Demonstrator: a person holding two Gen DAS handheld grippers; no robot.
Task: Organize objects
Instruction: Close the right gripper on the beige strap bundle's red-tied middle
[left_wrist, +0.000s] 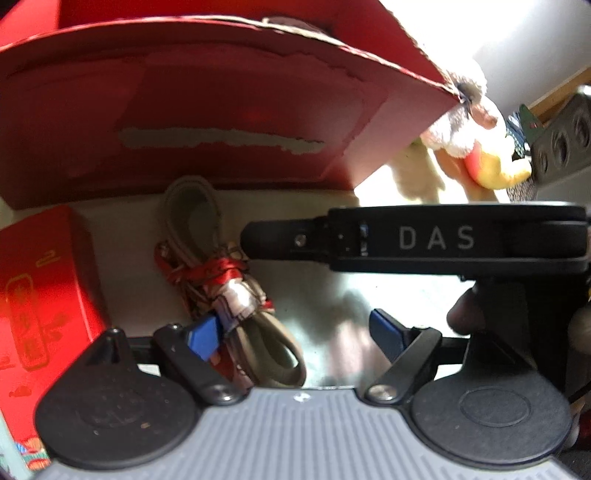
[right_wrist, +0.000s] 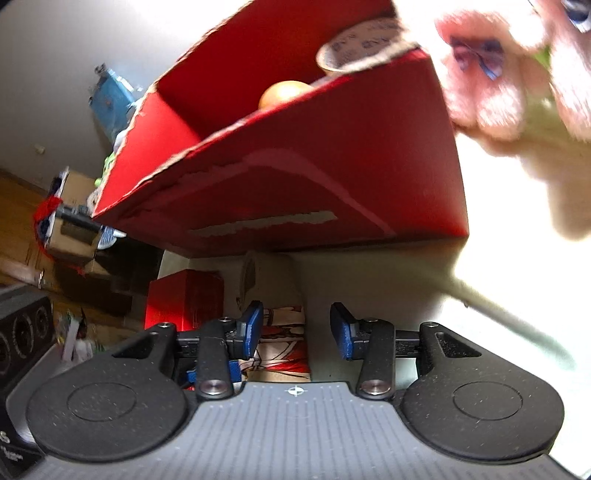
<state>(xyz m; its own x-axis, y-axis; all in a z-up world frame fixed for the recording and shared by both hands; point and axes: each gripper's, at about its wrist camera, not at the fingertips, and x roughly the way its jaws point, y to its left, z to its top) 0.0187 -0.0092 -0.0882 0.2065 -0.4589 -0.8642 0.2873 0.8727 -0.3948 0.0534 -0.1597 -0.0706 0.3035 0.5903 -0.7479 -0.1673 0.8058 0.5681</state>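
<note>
Blue pads of your left gripper (left_wrist: 295, 338) stand wide, one touching the tied cord bundle (left_wrist: 225, 291) lying on the desk (left_wrist: 325, 295) before the red box (left_wrist: 207, 122); nothing is gripped. Your right gripper (right_wrist: 295, 332) is half open, empty, its arm crossing just above. Risk: closing now may catch only the ribbon, and the grippers may collide.

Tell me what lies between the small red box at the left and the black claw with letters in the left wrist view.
A bundled grey strap tied with red ribbon lies on the pale surface between the small red box and the lettered claw, in the left wrist view.
</note>
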